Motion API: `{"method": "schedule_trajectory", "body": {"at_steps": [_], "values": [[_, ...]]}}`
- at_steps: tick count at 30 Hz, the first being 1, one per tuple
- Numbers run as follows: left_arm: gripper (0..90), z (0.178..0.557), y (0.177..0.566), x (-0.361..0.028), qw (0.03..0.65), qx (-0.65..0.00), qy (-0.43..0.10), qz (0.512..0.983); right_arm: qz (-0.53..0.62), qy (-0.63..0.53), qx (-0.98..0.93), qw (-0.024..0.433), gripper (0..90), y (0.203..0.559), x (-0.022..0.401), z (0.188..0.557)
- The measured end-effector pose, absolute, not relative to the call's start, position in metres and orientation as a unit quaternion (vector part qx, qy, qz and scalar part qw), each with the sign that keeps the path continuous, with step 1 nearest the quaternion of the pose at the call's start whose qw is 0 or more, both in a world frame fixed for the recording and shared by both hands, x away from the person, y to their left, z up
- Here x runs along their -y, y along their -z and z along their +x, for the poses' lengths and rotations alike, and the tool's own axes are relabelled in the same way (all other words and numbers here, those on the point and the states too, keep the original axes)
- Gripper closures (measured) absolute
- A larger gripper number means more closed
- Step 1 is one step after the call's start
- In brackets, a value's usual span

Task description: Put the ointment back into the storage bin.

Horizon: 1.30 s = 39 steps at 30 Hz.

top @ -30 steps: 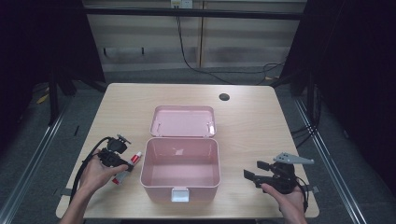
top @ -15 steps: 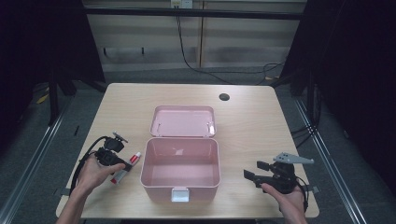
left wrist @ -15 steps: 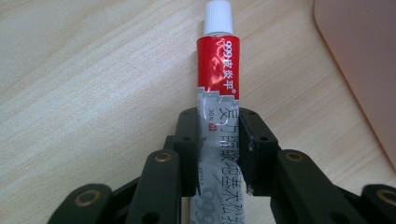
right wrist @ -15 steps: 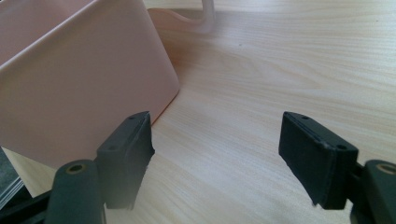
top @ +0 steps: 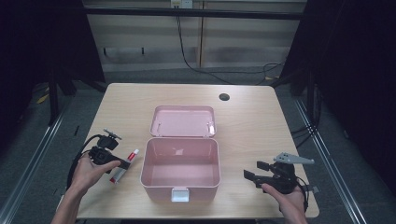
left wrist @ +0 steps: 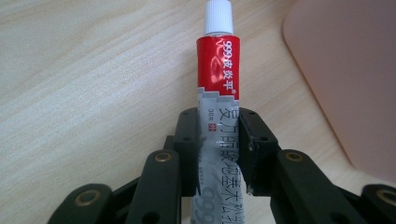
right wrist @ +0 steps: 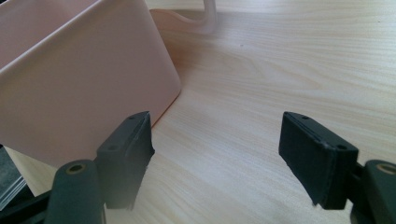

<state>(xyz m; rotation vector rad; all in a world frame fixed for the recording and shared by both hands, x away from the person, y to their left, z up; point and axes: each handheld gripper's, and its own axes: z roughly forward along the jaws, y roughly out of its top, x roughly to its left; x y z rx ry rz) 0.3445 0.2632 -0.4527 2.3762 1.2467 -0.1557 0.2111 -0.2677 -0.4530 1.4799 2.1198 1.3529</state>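
Two tongs here: left tongs [left wrist: 219, 154] clamped on the tube [left wrist: 218, 93] beside the box [top: 181, 168], right tongs [right wrist: 229, 154] just gaping, nothing between.

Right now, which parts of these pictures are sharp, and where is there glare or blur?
In the left gripper view the tube is sharp, with glare on its red band, while the left gripper blurs toward the bottom edge. In the right gripper view the table grain is crisp but the pink box looks soft. The high view is evenly lit, dark around the table.
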Motion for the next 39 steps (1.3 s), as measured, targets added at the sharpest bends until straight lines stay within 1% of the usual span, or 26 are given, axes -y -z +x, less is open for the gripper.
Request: {"method": "schedule_trajectory", "body": {"at_steps": [6,14,15,17,28,34,39], "values": [[71.0,0.339,0.444,-0.272,0.242,-0.442,0.053,0.862,0.502,-0.461,-0.724,0.111,25.6,0.453,0.267,0.211],[71.1,0.334,0.434,-0.276,0.254,-0.448,0.049,0.856,0.501,-0.461,-0.724,0.111,25.6,0.453,0.267,0.211],[71.1,0.335,0.432,-0.278,0.251,-0.441,0.049,0.86,0.501,-0.461,-0.724,0.112,25.6,0.453,0.267,0.211],[71.1,0.333,0.431,-0.277,0.26,-0.452,0.052,0.852,0.502,-0.461,-0.723,0.111,25.6,0.453,0.267,0.211],[71.1,0.326,0.42,-0.281,0.283,-0.448,0.063,0.845,0.502,-0.462,-0.723,0.11,25.6,0.453,0.268,0.211],[71.1,0.321,0.413,-0.279,0.284,-0.442,0.06,0.848,0.501,-0.464,-0.723,0.109,25.5,0.453,0.268,0.211],[71.1,0.318,0.404,-0.277,0.29,-0.417,0.059,0.859,0.502,-0.463,-0.723,0.107,25.4,0.453,0.268,0.212]]}}
